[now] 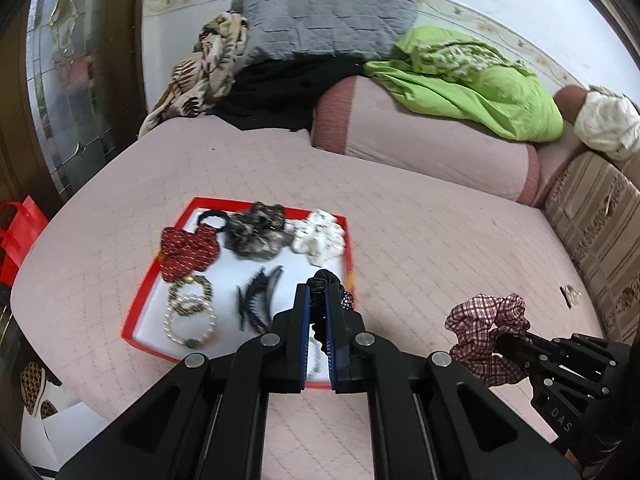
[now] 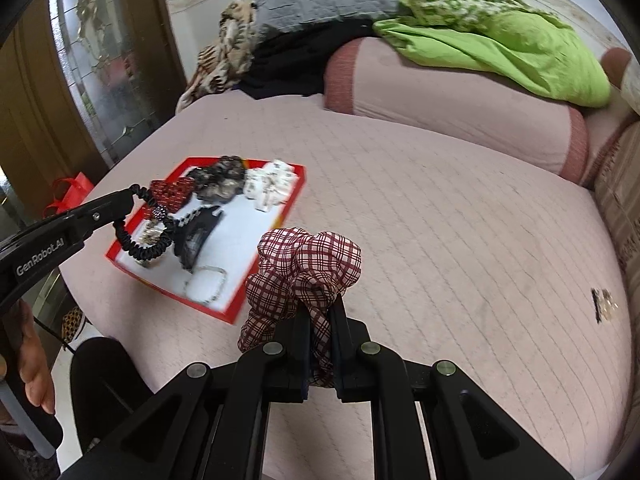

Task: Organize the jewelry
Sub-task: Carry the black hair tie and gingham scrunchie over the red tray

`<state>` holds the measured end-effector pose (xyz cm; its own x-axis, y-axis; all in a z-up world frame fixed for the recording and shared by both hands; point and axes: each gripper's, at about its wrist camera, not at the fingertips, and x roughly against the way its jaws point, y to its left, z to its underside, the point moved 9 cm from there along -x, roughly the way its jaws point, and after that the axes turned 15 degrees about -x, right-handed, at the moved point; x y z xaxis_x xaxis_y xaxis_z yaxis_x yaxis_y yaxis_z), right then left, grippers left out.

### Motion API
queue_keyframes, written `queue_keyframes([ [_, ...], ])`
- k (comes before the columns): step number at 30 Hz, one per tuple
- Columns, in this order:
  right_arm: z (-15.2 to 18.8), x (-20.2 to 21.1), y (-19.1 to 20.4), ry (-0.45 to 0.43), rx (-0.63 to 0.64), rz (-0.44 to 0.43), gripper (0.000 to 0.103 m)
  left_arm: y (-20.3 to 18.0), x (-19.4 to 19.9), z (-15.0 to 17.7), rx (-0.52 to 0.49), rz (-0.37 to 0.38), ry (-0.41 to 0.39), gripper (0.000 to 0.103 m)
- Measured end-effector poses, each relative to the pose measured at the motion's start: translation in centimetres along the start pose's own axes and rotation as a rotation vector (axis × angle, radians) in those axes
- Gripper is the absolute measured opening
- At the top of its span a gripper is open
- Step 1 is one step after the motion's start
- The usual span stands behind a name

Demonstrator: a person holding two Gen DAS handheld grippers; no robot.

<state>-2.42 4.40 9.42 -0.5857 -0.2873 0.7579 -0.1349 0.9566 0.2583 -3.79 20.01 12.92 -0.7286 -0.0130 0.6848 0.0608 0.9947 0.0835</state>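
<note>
A red-rimmed tray (image 1: 140,288) (image 2: 280,216) lies on the pink bed and holds a red scrunchie (image 1: 186,250), a dark patterned scrunchie (image 1: 256,232), a white scrunchie (image 1: 318,236), bead bracelets (image 1: 190,308) and a black claw clip (image 1: 256,296). My left gripper (image 1: 317,292) (image 2: 134,196) is shut on a black hair tie with a beaded ball (image 1: 326,280) (image 2: 144,246), held above the tray's near right side. My right gripper (image 2: 320,308) (image 1: 500,338) is shut on a maroon plaid scrunchie (image 2: 308,264) (image 1: 484,320), held above the bed to the right of the tray.
A small gold and black hair clip (image 1: 570,296) (image 2: 604,304) lies on the bed at far right. A pink bolster (image 1: 424,144), green cloth (image 1: 468,80) and grey pillow (image 1: 328,12) lie at the back. A wooden door (image 2: 48,120) and red bag (image 1: 20,232) stand left.
</note>
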Motion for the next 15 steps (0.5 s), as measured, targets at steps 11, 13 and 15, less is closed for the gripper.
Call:
queue_keyframes([
  [11, -1.6, -2.7, 7.1, 0.023, 0.091, -0.075, 0.009, 6.4, -1.4, -1.1, 0.002, 0.025, 0.035, 0.007],
  [13, -1.8, -3.4, 8.2, 0.027, 0.099, -0.085, 0.009, 7.6, -1.7, -1.3, 0.005, 0.015, 0.039, 0.007],
  [15, -1.9, -4.0, 8.9, 0.029, 0.103, -0.091, 0.009, 8.6, -2.2, -1.4, 0.002, 0.002, 0.043, 0.007],
])
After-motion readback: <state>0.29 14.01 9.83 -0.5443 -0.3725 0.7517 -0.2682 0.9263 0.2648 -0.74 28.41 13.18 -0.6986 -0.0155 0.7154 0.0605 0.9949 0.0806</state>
